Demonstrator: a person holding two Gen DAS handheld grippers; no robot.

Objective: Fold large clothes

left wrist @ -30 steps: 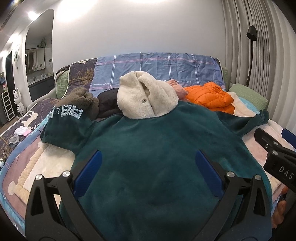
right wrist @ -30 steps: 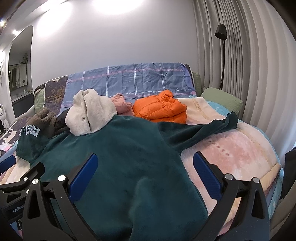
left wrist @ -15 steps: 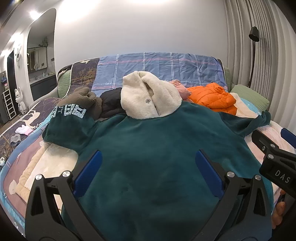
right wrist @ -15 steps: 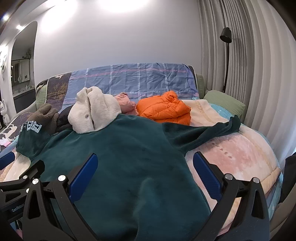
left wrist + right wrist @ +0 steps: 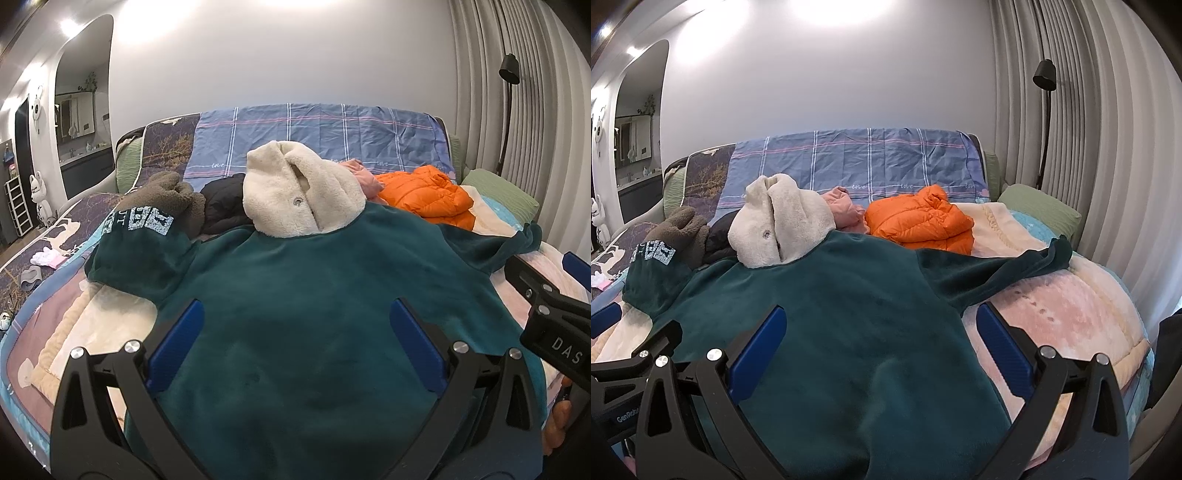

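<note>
spreading wide at the bottom of each wrist view, both tools hold nothing: the left gripper (image 5: 295, 332) and the right gripper (image 5: 881, 332) each show blue pads far apart above the fabric. in the left view the right gripper's black body pokes in at the right edge, and in the right view the left gripper's body sits at the lower left edge, so the two hover side by side.

just beyond the pads, the teal fleece hoodie (image 5: 314, 295) lies flat on the bed (image 5: 1071, 314), filling the centre of both frames. its printed sleeve (image 5: 140, 240) bends toward the left of the frame, while the other sleeve (image 5: 997, 269) stretches to the right over the pink quilt. the cream hood (image 5: 299, 199) sits at the garment's far end.

further back lie a grey fleece (image 5: 166, 192), a dark garment (image 5: 221, 210), a pink piece (image 5: 844, 210) and an orange puffer jacket (image 5: 919, 218), with a blue plaid sheet (image 5: 325, 136) draped behind. a black floor lamp (image 5: 1045, 110) stands at upper right.
</note>
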